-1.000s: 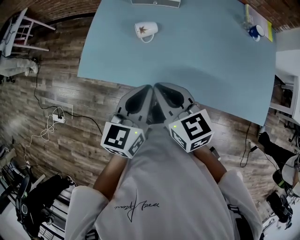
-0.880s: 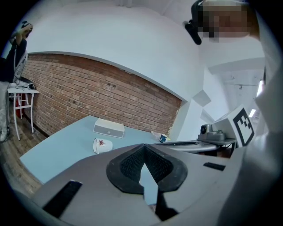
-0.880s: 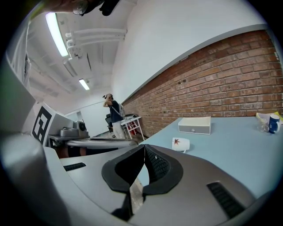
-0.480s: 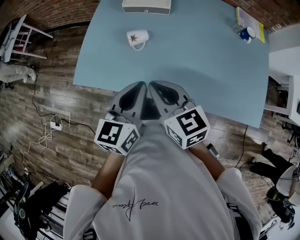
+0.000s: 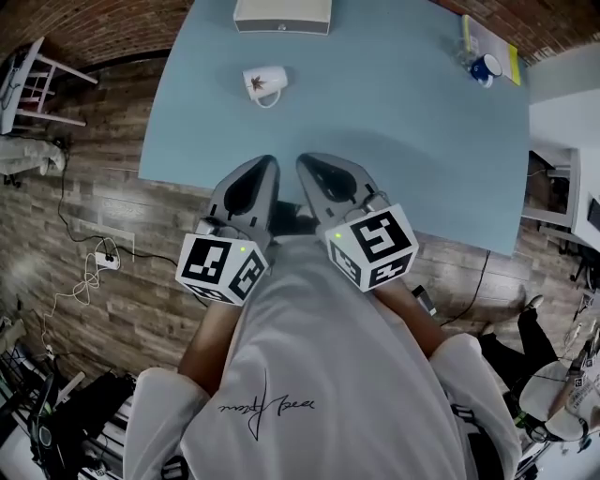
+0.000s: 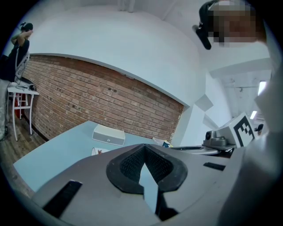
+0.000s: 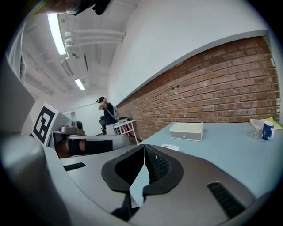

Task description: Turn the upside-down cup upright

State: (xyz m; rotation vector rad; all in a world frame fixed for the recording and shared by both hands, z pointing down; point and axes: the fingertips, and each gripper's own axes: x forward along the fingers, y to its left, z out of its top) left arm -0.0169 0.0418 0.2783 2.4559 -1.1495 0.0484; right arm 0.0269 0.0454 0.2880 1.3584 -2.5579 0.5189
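A white cup with a brown leaf print and its handle toward me stands on the light blue table, far left. At this distance I cannot tell which end is up. Both grippers hover over the table's near edge, close to my body and well short of the cup. My left gripper is shut and holds nothing. Beside it, my right gripper is shut too and just as bare. The cup peeks over the left gripper as a sliver, and over the right gripper as a patch.
A white box sits at the table's far edge behind the cup. A blue mug and a yellow-edged pad lie at the far right corner. A white chair and a power strip with cables are on the wooden floor, left.
The head view has shifted, so the table and cup sit lower and further left. The two grippers have drawn slightly apart. The cup has not moved on the table.
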